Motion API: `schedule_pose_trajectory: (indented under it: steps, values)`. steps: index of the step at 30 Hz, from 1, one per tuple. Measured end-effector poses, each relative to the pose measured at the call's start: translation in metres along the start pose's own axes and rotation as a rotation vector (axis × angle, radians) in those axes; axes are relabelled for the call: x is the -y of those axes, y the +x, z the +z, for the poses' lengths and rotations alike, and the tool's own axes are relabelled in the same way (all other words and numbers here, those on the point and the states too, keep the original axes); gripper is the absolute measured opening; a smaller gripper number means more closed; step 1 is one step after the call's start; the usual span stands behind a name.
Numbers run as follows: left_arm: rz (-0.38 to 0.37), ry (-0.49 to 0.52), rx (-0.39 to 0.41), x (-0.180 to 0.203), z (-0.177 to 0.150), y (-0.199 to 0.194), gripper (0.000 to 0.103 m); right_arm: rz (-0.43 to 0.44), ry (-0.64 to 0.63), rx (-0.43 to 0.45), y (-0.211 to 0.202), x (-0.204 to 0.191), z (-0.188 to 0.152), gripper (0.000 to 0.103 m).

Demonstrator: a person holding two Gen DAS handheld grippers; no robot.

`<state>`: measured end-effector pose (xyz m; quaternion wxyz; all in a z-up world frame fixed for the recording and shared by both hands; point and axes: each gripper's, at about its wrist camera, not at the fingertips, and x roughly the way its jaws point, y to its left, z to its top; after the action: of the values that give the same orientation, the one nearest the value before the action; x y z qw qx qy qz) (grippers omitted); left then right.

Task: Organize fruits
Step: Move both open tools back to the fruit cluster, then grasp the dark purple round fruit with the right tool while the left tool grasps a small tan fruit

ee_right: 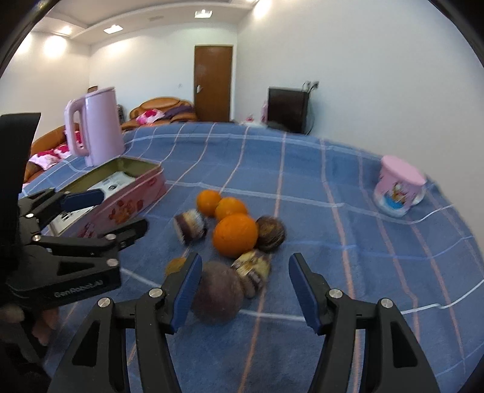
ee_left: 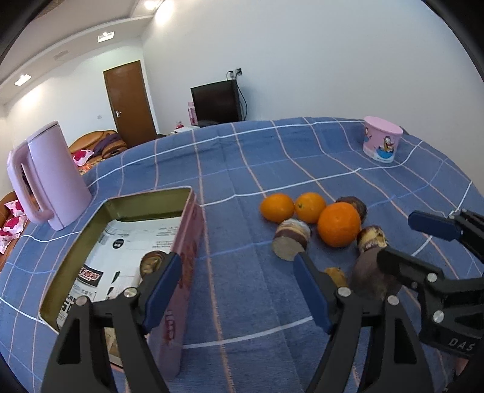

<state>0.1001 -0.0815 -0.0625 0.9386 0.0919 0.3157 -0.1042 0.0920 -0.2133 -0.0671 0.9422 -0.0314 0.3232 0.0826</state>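
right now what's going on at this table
A person holds two grippers over a blue checked cloth, sorting fruit. Both are open and empty. The left gripper hangs by the pink tin, which already holds one brown piece. The right gripper points at the pile: three oranges and several brown pieces on the cloth.

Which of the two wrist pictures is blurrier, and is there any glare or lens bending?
Right wrist view is blurrier: the oranges and pink cup smear, while the right gripper stays crisp. Left wrist view is sharper on the oranges. Both bow the tablecloth lines, have dark corners, and show blown-out ceiling lights.
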Motion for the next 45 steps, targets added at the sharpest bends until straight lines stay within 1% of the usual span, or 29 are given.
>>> schedule_pose_trajectory:
  steps: [3, 9, 11, 14, 15, 18, 22, 23, 26, 30, 34, 35, 36, 39, 41, 43, 44, 45]
  values:
    - [0.004, -0.012, -0.003, -0.003, 0.0, 0.001, 0.079, 0.039, 0.021, -0.008, 0.0, 0.001, -0.002, 0.063]
    - [0.026, -0.039, -0.01, -0.013, 0.0, 0.002, 0.079, 0.071, 0.01, 0.006, -0.006, -0.003, -0.004, 0.063]
    - [0.028, -0.046, -0.012, -0.014, 0.0, 0.003, 0.079, 0.08, -0.016, -0.007, -0.005, -0.01, -0.004, 0.063]
    - [0.027, -0.037, -0.004, -0.011, -0.001, 0.001, 0.079, 0.027, -0.038, -0.031, 0.001, -0.016, -0.005, 0.063]
    - [0.019, -0.03, 0.0, -0.009, -0.001, -0.001, 0.079, 0.023, -0.035, -0.042, 0.003, -0.016, -0.005, 0.063]
    - [0.014, -0.02, 0.005, -0.005, -0.001, -0.003, 0.079, 0.034, -0.021, -0.071, 0.007, -0.015, -0.007, 0.063]
    - [0.011, -0.02, 0.0, -0.004, 0.0, -0.001, 0.079, 0.072, -0.012, -0.107, 0.016, -0.014, -0.011, 0.063]
    - [0.008, -0.02, -0.001, -0.004, 0.0, -0.002, 0.079, 0.077, -0.008, -0.104, 0.017, -0.014, -0.011, 0.062]
    - [-0.001, -0.016, 0.0, -0.002, 0.0, -0.003, 0.079, 0.118, 0.003, -0.103, 0.014, -0.013, -0.011, 0.049]
    - [-0.012, -0.015, 0.002, 0.001, 0.0, -0.004, 0.079, 0.11, 0.003, -0.078, 0.01, -0.014, -0.014, 0.048]
    - [-0.028, 0.001, -0.005, 0.009, 0.001, -0.003, 0.079, 0.07, 0.068, 0.017, -0.007, 0.0, -0.01, 0.048]
    - [-0.035, 0.006, -0.009, 0.012, 0.001, -0.002, 0.079, 0.045, 0.082, 0.037, -0.01, 0.004, -0.008, 0.048]
    - [-0.041, 0.011, -0.014, 0.015, 0.001, -0.002, 0.079, -0.005, 0.093, 0.063, -0.013, 0.009, -0.006, 0.048]
    - [-0.065, 0.02, -0.026, 0.024, 0.001, 0.0, 0.079, -0.058, 0.129, 0.088, -0.017, 0.022, -0.002, 0.048]
    - [-0.098, 0.021, -0.048, 0.03, 0.001, 0.003, 0.078, -0.12, 0.122, 0.085, -0.016, 0.025, 0.001, 0.048]
    - [-0.118, 0.02, -0.065, 0.034, 0.002, 0.006, 0.078, -0.139, 0.14, 0.085, -0.014, 0.032, 0.001, 0.048]
    - [-0.126, 0.024, -0.074, 0.036, 0.002, 0.008, 0.074, -0.141, 0.148, 0.08, -0.012, 0.035, 0.002, 0.048]
    - [-0.139, 0.032, -0.091, 0.039, 0.002, 0.012, 0.067, -0.141, 0.153, 0.073, -0.01, 0.036, 0.002, 0.048]
